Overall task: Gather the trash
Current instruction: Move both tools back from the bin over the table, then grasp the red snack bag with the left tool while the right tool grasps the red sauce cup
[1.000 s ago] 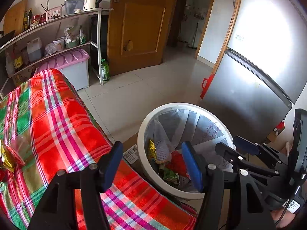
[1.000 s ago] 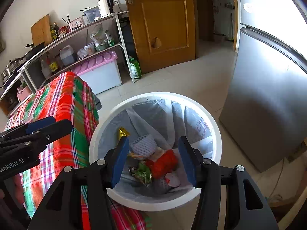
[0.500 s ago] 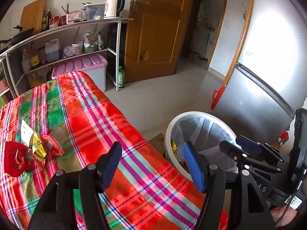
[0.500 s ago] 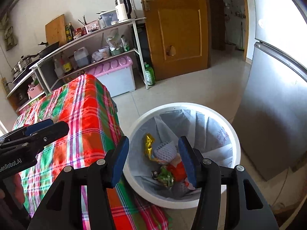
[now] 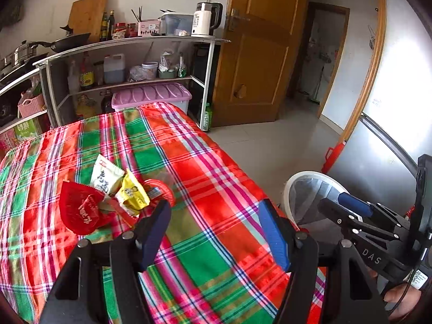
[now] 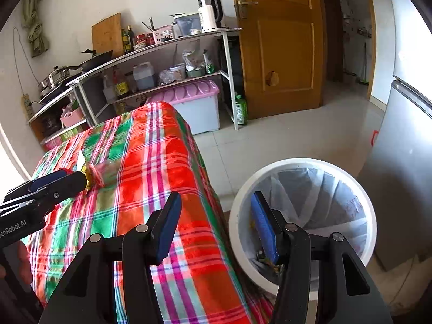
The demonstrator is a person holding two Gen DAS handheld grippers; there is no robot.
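Note:
A small pile of trash lies on the plaid tablecloth (image 5: pixel 216 183): a red wrapper (image 5: pixel 81 210), a white packet (image 5: pixel 104 175), a yellow packet (image 5: pixel 132 194) and a clear cup with a red rim (image 5: pixel 162 186). My left gripper (image 5: pixel 214 216) hovers open just right of the pile, nothing between its fingers. My right gripper (image 6: pixel 216 202) is open too, straddling the table's edge and the white lined bin (image 6: pixel 297 162), which holds scraps at the bottom. The bin (image 5: pixel 297 186) stands on the floor beside the table. From the right wrist view the yellow packet (image 6: pixel 87 174) peeks past the left gripper.
A metal rack (image 5: pixel 129 43) with bottles, pans and a kettle lines the far wall, a pink-lidded box (image 5: pixel 151 94) beneath it. A wooden door (image 5: pixel 256 62) and a green bottle (image 5: pixel 206 117) are behind; a grey fridge (image 6: pixel 405 162) stands right of the bin. Tiled floor lies between.
Both grippers swung away from over the bin, leftward over the table. The bin slid to the right of both views and the trash pile came into view near the left gripper.

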